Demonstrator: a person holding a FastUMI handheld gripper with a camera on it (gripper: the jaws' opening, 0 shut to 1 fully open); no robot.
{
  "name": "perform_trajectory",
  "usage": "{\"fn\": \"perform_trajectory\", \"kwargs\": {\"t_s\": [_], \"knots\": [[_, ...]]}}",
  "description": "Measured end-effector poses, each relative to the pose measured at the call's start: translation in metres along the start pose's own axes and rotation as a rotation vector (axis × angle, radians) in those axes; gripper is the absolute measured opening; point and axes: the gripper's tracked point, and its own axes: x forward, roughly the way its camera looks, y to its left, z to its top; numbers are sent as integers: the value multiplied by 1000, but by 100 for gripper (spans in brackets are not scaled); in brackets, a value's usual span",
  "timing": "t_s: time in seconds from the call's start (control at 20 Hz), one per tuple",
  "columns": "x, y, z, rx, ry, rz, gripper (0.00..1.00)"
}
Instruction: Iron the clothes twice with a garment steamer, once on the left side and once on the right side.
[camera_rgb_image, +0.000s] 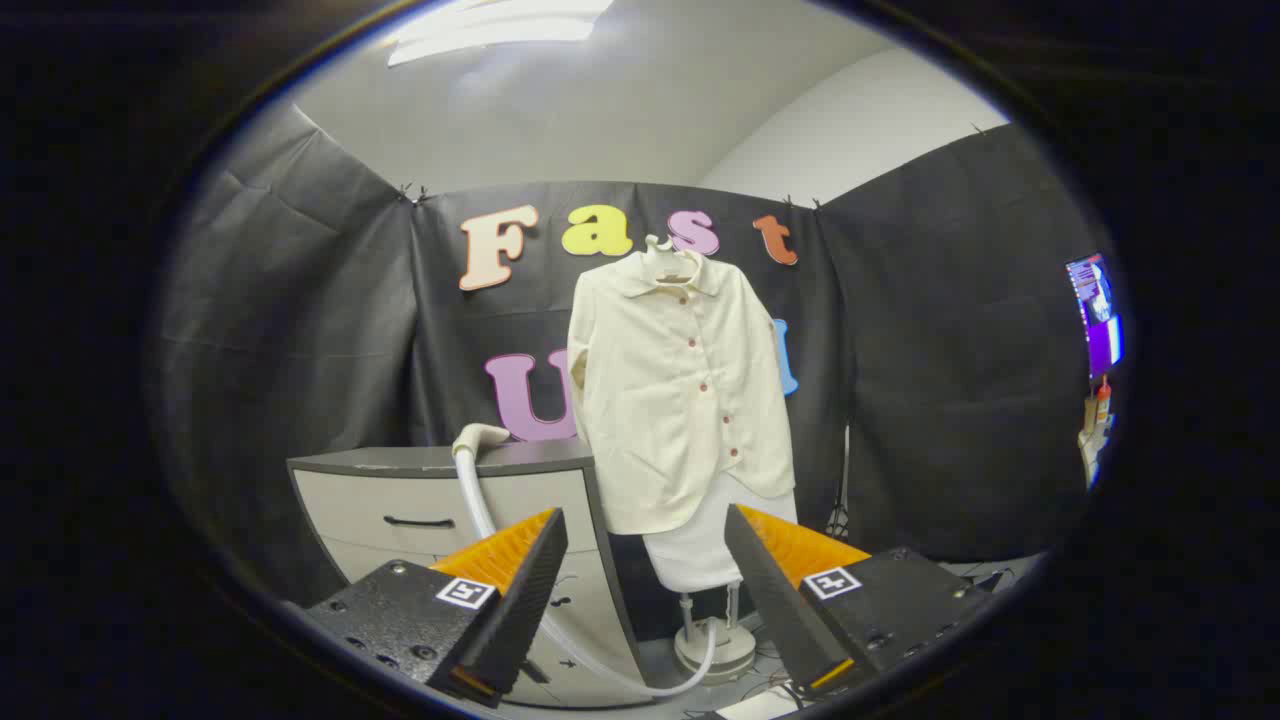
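Well beyond gripper (645, 590) (fingers apart, empty): shirt (680, 390) hanging; steamer head (480, 437) on cabinet (440, 500).

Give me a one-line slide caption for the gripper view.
Open gripper faces a cream shirt on a hanger, steamer head resting on the grey cabinet beside it.

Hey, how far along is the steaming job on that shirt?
Nothing looks done yet. The gripper is open and holds nothing. The steamer head rests on the cabinet, its hose running down to the base. The shirt hangs beyond the fingers. Left: pick up the head, steam both sides.
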Motion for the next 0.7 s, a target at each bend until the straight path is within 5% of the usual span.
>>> {"fn": "perform_trajectory", "kwargs": {"t_s": [0.7], "knots": [[9, 4, -8, -10, 4, 2, 96]]}}
